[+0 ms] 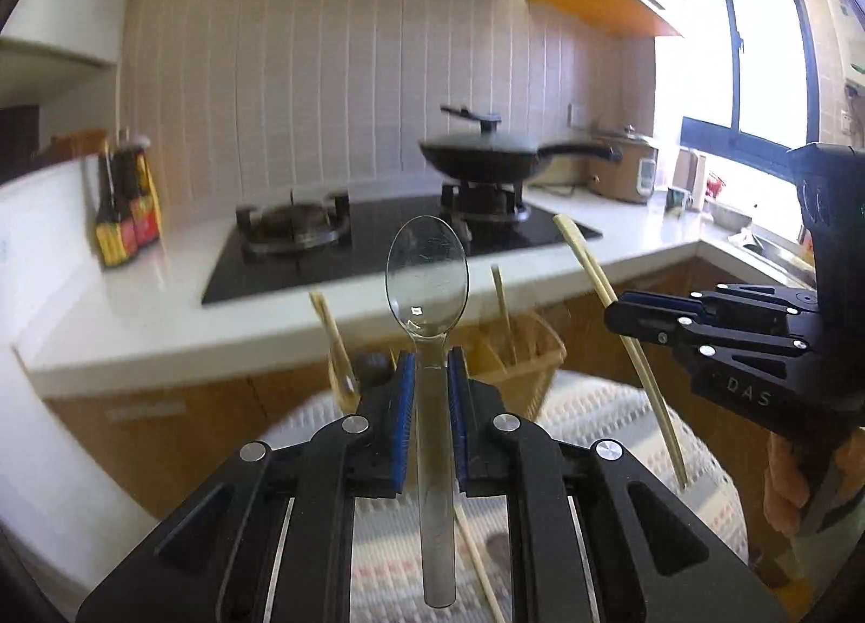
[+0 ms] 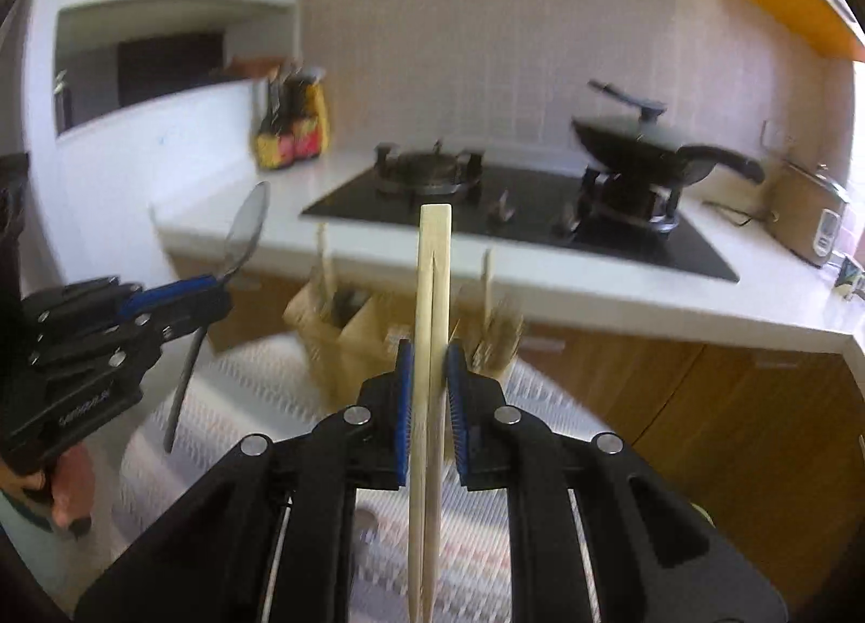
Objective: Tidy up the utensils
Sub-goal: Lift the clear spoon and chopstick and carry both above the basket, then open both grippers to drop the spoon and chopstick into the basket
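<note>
My left gripper (image 1: 431, 360) is shut on a clear plastic spoon (image 1: 427, 266), bowl pointing up and away; it also shows at the left of the right wrist view (image 2: 246, 228). My right gripper (image 2: 430, 352) is shut on a pair of wooden chopsticks (image 2: 432, 266) held upright; they also show in the left wrist view (image 1: 589, 271) at the right. Beyond both grippers stands a woven utensil holder (image 1: 527, 358) with compartments (image 2: 373, 331), holding several wooden utensils. Both grippers hover above a patterned cloth (image 2: 259, 385).
A white counter (image 1: 162, 298) carries a black gas hob (image 1: 324, 255), a lidded black wok (image 1: 481, 152), sauce bottles (image 1: 127, 206) and a rice cooker (image 1: 627, 171). A loose chopstick (image 1: 481, 569) lies on the cloth below my left gripper. Wooden cabinets (image 2: 703, 406) stand under the counter.
</note>
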Available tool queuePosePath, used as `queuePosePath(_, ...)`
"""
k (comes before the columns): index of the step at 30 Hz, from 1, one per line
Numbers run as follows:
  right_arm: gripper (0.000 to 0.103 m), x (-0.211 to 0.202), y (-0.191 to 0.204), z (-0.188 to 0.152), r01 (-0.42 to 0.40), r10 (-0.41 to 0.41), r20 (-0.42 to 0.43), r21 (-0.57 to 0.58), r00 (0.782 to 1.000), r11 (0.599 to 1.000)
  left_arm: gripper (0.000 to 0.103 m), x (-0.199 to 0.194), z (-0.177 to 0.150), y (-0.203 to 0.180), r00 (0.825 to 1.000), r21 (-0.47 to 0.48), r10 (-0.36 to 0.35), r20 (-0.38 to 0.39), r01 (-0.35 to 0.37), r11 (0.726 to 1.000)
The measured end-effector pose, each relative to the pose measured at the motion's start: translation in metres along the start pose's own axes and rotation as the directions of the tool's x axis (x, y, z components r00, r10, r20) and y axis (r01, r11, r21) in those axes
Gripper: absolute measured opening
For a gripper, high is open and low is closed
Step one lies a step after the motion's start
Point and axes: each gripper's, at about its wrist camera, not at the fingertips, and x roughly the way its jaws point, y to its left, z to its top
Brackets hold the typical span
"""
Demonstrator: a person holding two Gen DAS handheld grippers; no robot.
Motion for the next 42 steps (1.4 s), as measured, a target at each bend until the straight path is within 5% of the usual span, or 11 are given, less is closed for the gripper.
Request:
queuePosePath(8,0.011,0.036,-0.016,0.041,0.025,-0.038,0.168,0.081,0.985,0.996,0.011,0.029,0.043,0.023,0.99,-0.062,-0.019,0.138,0.028,0.998)
queuePosePath(15,0.011,0.06,-0.026,0.046,0.099,-0.14,0.33,0.136,0.933,0.986,0.011,0.066,0.041,0.047,0.969,-0.145,-0.021,0.245,0.058,0.988)
queuePosePath(29,0.011,0.106,-0.03,0.025,0.104,-0.151,0.361,0.144,0.92,0.984,0.011,0.114,0.016,0.058,0.956,-0.163,0.021,0.294,0.029,0.986)
queuePosePath(37,0.011,0.1,-0.028,0.012,0.075,-0.109,0.343,0.111,0.933,0.991,0.012,0.113,0.002,0.055,0.958,-0.136,0.019,0.285,0.021,0.991)
queuePosePath(42,0.022,0.087,-0.028,0.002,0.05,-0.08,0.298,0.108,0.951,0.993,0.032,0.1,-0.008,0.055,0.961,-0.139,0.016,0.276,0.024,0.99)
